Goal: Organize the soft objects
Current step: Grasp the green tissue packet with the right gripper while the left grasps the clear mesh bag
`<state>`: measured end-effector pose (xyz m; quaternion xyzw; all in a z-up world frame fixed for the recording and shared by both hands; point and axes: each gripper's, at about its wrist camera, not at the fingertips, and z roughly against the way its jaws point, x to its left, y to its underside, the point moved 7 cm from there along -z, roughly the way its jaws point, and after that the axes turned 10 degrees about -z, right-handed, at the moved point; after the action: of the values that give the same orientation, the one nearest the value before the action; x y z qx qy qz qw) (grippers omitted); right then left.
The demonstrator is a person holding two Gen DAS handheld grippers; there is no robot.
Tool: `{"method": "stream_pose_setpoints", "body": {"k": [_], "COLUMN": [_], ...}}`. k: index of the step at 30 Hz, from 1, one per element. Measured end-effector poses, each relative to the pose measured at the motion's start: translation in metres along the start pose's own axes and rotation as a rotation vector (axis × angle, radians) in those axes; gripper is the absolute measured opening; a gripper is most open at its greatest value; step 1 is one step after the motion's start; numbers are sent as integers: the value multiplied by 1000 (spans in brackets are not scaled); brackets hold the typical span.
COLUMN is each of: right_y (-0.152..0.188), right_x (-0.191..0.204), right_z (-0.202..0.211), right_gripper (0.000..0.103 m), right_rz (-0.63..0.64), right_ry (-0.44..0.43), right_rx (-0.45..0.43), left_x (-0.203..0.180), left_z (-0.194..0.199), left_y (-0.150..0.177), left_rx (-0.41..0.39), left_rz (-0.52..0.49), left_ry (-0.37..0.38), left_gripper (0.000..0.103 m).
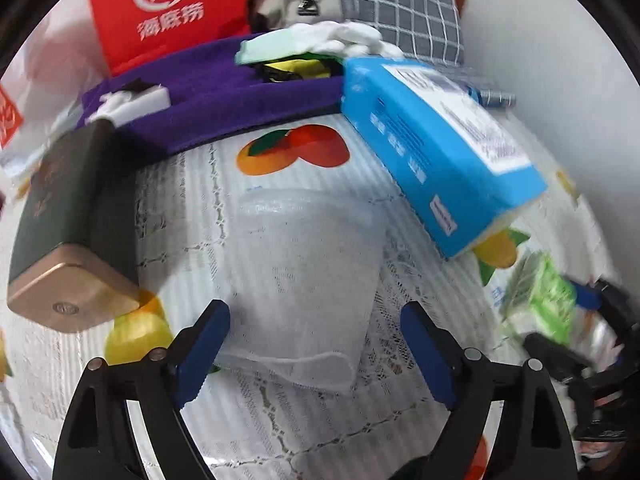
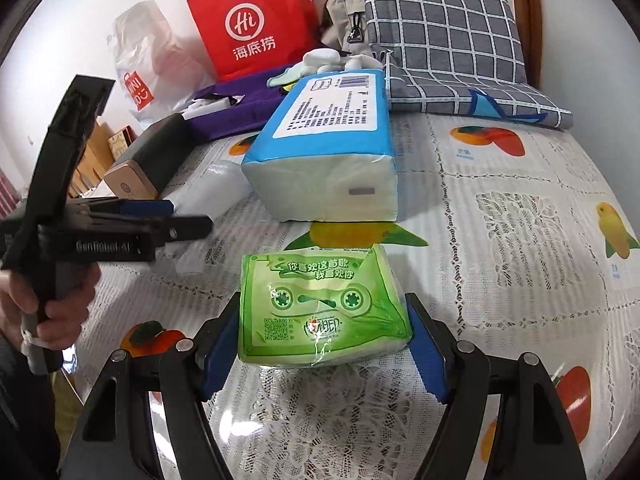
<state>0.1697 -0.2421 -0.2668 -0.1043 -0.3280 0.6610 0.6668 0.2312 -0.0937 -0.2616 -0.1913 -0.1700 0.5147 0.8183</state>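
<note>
Surface: bed (image 2: 520, 208) with a white lace cover printed with fruit; everything lies on it.
Dark box: dark green box with a gold end (image 1: 68, 232), at the left edge, beside the purple cloth (image 1: 224, 104).
Left hand-held gripper: (image 1: 316, 344) spread wide, blue pads clear on both sides of a translucent white pack (image 1: 308, 276); nothing pinched.
Translucent white pack: flat on the lace, between the open pads, touching neither as far as the frame shows.
Person's hand: (image 2: 52, 308) wrapped around the left tool's handle, seen from the right wrist camera.
Blue tissue pack: (image 2: 328, 148) lies lengthwise mid-bed, just behind the green pack, one end toward the camera.
Green tissue pack: (image 2: 320, 308) between the right pads, resting on the lace.
Right hand-held gripper: (image 2: 320, 344) pads against both sides of the green tissue pack, pinching it.
Back row: red paper bag (image 2: 256, 20), grey checked pillow (image 2: 444, 36) at right.
</note>
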Motion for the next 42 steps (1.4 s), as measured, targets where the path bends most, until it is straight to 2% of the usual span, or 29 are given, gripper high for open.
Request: {"method": "stream_pose_setpoints", "body": {"k": [2, 3, 4, 5, 7, 8, 10, 18, 23, 30, 42], "right_y": [-1, 0, 0, 0, 0, 1, 1, 5, 8, 11, -11], "right_x": [0, 0, 0, 0, 1, 1, 2, 7, 11, 23, 46], "right_z": [0, 0, 0, 0, -1, -1, -1, -2, 1, 8, 48], "right_gripper": [75, 75, 75, 75, 75, 75, 75, 75, 75, 75, 75], "right_rz": [-7, -6, -4, -1, 3, 3, 4, 11, -2, -12, -38], "right_ry": [-1, 3, 5, 8, 16, 21, 32, 54, 55, 41, 30], "right_rx": [-1, 1, 1, 0, -1, -2, -2, 4, 10, 16, -56], "left_x": [-2, 0, 3, 6, 10, 12, 12, 22, 28, 42, 64], "left_z": [-1, 0, 2, 3, 3, 4, 6, 17, 27, 46, 89], "left_y": [-2, -4, -4, -5, -7, -7, -4, 20, 36, 61, 68], "left_rx": [-13, -23, -29, -32, -36, -38, -43, -56, -39, -28, -91], "left_rz": [3, 20, 29, 39, 56, 58, 48, 137, 168, 219, 306], "left_ry": [4, 5, -7, -22, -27, -24, -4, 90, 98, 72, 59], "left_gripper": [86, 78, 65, 58, 36, 31, 10, 6, 6, 6, 6]}}
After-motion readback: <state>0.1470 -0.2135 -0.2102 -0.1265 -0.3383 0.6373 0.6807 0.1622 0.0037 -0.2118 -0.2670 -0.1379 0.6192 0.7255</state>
